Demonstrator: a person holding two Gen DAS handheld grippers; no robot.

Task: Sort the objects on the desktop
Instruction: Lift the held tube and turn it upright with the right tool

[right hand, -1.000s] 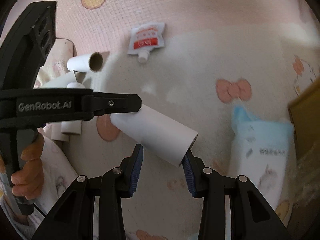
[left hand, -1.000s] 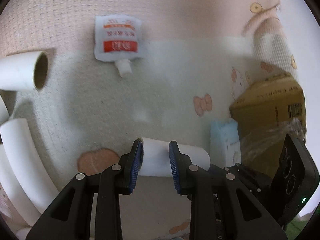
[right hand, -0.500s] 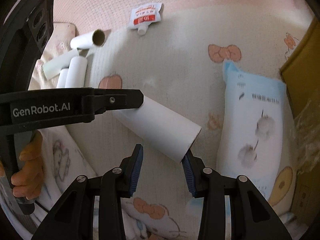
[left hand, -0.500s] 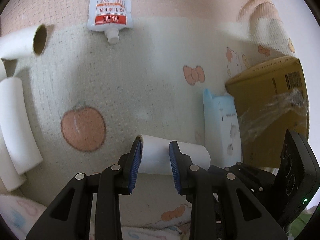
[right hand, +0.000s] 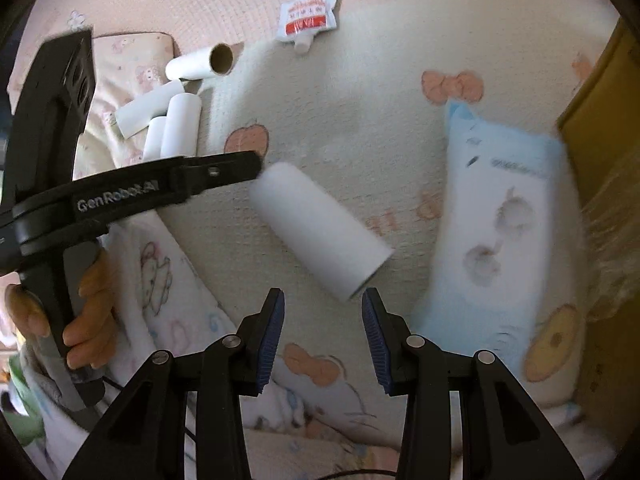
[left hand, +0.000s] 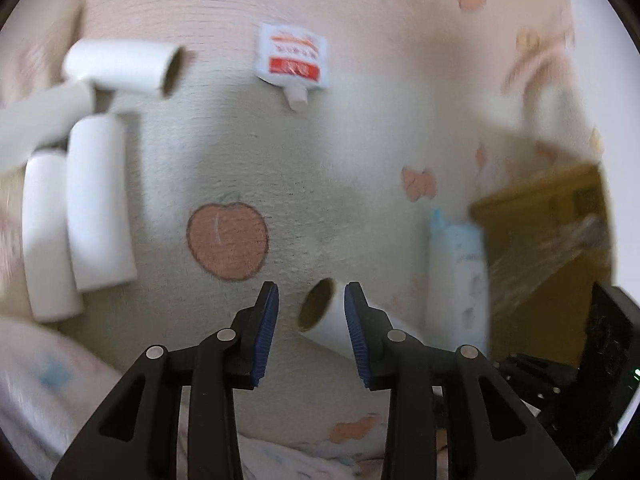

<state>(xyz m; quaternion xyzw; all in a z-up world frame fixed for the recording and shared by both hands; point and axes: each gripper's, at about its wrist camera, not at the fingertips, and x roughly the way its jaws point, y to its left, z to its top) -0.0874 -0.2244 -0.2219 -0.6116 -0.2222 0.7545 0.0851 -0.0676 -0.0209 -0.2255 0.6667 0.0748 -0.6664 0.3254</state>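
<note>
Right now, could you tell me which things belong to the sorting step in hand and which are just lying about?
In hand, likely:
- loose white tube
- pile of white tubes

Lying about for now:
- spouted pouch
- blue tissue pack
- cardboard box

The one legible text is "GenRobot.AI", in pale letters on the black side of the left gripper [right hand: 256,168], which reaches in from the left edge of the right wrist view, ahead and left of the right gripper [right hand: 322,320]. The white pouch [right hand: 306,20] far ahead of it bears a red band with print too small to read. The blue pack [right hand: 500,240] to its right has dark print, illegible.
</note>
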